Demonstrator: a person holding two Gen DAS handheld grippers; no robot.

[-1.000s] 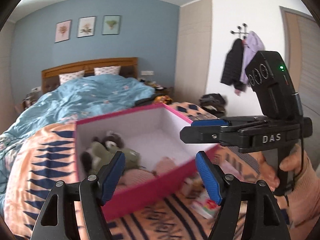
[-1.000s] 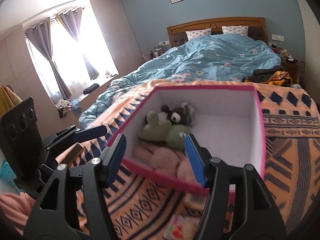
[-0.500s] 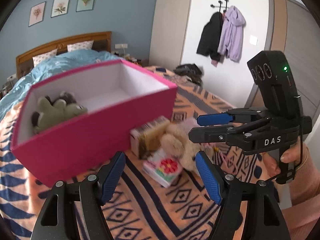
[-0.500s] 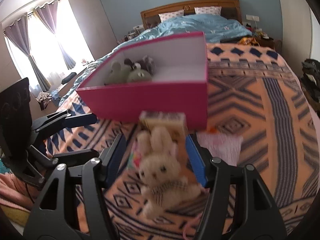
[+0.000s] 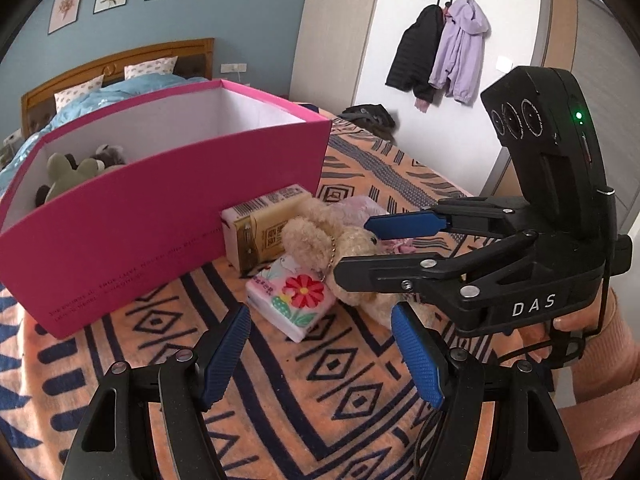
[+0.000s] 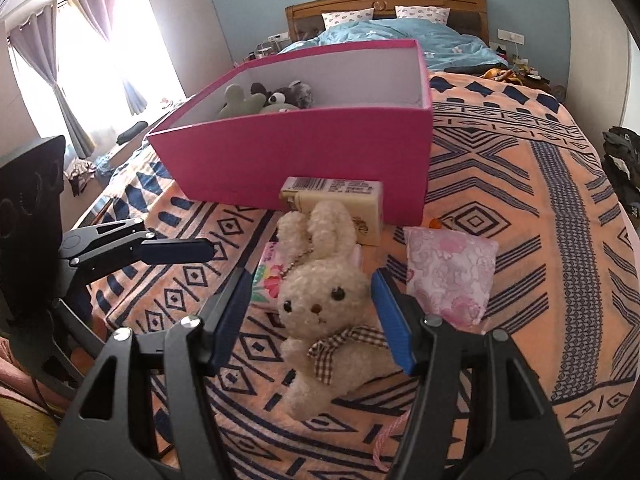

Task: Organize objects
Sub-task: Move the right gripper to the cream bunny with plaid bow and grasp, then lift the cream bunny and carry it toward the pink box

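Observation:
A pink box [image 5: 132, 232] [image 6: 304, 160] stands on the orange patterned blanket [image 5: 352, 396] with plush toys [image 6: 244, 102] inside. In front of it lie a yellow carton [image 6: 340, 198], a flowered tissue pack [image 5: 292, 296], a pink floral pouch [image 6: 448, 276] and a beige plush rabbit [image 6: 324, 308] [image 5: 320, 240]. My right gripper [image 6: 310, 314] [image 5: 384, 252] is open, its fingers on either side of the rabbit's head without pressing it. My left gripper [image 5: 320, 348] [image 6: 160, 240] is open just short of the tissue pack, nothing between its pads.
Behind the box the bed carries a blue duvet [image 6: 400, 32] up to a wooden headboard. Coats [image 5: 440, 48] hang on the white wall, and a dark bag [image 5: 368, 116] lies below them. A curtained window [image 6: 80, 60] is at the left. The blanket's right edge [image 6: 624, 220] drops off.
Both grippers have sunk from over the box's inside to the items in front of it. The rabbit now lies between the right fingers. Neither pair of jaws has changed its width.

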